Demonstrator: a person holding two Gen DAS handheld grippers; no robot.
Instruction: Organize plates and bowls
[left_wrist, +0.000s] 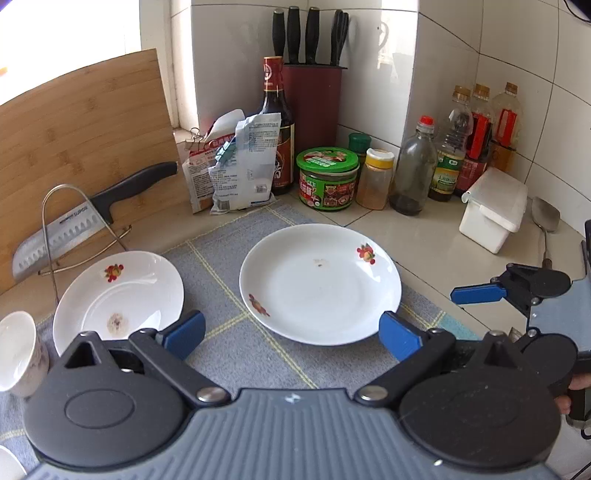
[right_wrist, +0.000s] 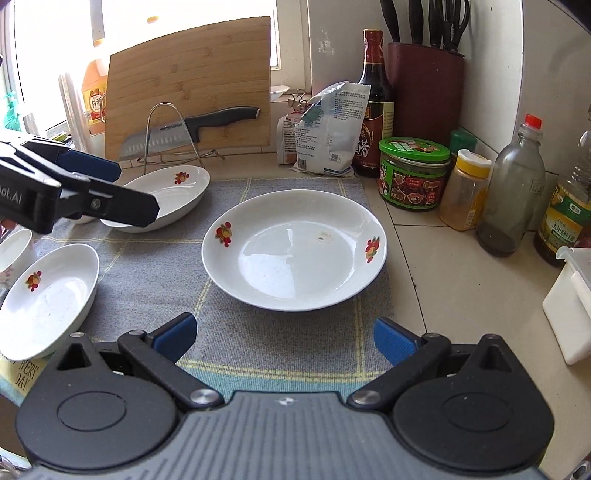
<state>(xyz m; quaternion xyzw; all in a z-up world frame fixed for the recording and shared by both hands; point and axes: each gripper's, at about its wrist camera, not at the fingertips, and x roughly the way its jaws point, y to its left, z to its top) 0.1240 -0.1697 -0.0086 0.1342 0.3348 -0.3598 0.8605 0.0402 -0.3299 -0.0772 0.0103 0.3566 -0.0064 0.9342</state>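
Note:
A large white plate with fruit prints lies on the grey checked mat; it also shows in the right wrist view. A smaller white dish sits at the mat's left, also seen in the right wrist view. Another small dish lies nearer, at the left. A white cup stands at the far left. My left gripper is open and empty, just short of the large plate. My right gripper is open and empty before the same plate.
A bamboo cutting board and a cleaver on a wire stand are behind the mat. Food bags, a sauce bottle, a knife block, jars and bottles line the back. A white box sits right.

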